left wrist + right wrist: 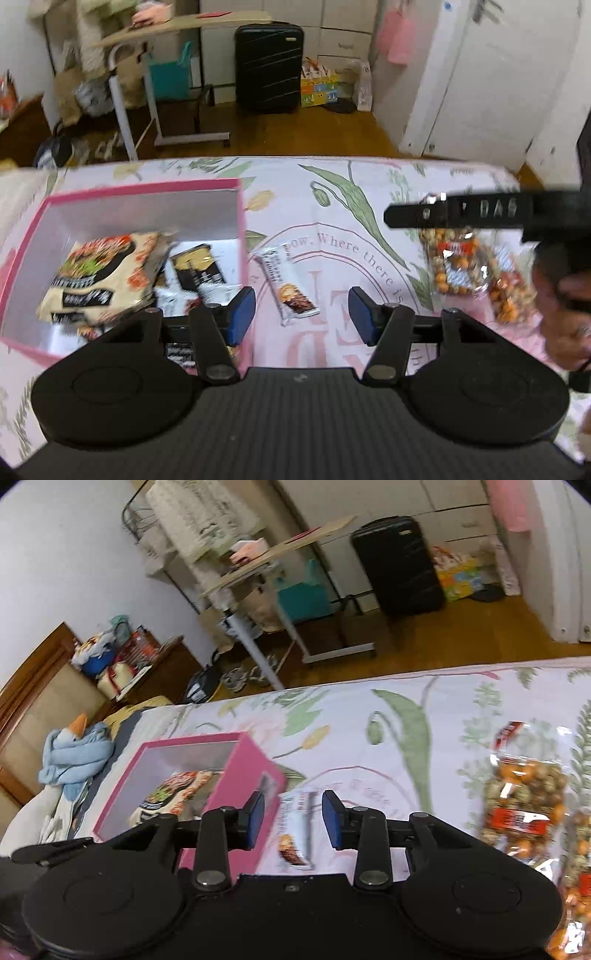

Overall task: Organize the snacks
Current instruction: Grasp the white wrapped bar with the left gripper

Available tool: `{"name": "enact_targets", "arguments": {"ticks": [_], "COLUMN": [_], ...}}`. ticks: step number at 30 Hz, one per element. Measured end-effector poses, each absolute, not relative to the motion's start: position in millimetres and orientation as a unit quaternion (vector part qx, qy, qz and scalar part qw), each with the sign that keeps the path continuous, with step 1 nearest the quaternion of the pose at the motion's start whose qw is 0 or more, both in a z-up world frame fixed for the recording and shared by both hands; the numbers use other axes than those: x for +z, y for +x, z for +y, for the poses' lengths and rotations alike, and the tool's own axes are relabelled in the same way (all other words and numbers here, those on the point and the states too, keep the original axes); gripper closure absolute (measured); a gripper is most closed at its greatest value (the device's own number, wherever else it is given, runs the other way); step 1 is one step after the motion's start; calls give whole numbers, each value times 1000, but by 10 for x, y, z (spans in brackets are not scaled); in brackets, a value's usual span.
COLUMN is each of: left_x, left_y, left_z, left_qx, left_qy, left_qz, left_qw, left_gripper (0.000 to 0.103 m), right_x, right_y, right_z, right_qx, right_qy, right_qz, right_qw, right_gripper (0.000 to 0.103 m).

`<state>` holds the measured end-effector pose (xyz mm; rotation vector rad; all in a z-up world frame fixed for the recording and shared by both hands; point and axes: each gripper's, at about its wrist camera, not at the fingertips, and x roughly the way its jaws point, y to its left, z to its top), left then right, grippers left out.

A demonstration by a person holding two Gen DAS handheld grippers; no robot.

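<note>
A pink box point(242, 221) sits on the floral cloth at the left and holds a cream snack bag point(99, 273) and dark packets point(197, 271). A snack bar in a white wrapper point(288, 282) lies on the cloth just right of the box. Clear bags of orange and brown nuts point(456, 262) lie further right. My left gripper point(301, 314) is open and empty above the bar. My right gripper point(293, 818) is open and empty, its fingers either side of the bar point(295, 830), with the box point(247, 771) to its left and a nut bag point(524, 794) to its right.
The floral cloth point(369, 192) covers the surface up to its far edge. Beyond it stand a black suitcase point(269, 66), a tilted rolling desk point(166, 33) and a white door point(498, 74). A blue-scarfed plush goose point(74, 746) lies left of the box.
</note>
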<state>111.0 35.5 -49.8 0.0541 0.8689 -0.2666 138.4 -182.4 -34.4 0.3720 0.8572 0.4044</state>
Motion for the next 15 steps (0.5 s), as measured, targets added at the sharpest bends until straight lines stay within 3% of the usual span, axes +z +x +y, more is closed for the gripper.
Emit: {"name": "enact_targets", "arguments": {"ticks": [8, 15], "left_x": [-1032, -1472], "left_y": [1488, 1842], "left_z": [-275, -347], "left_qx": [-67, 15], "left_qy": [68, 85], "left_qz": [425, 441], "left_qw": [900, 893], "left_gripper": [48, 45], "right_x": [-537, -706], "right_y": [1329, 1256], "right_z": [-2249, -2640], "right_qx": [136, 85], "right_qy": [177, 176], "right_qz": [406, 407], "right_qw": [886, 892], "right_gripper": [61, 57]}}
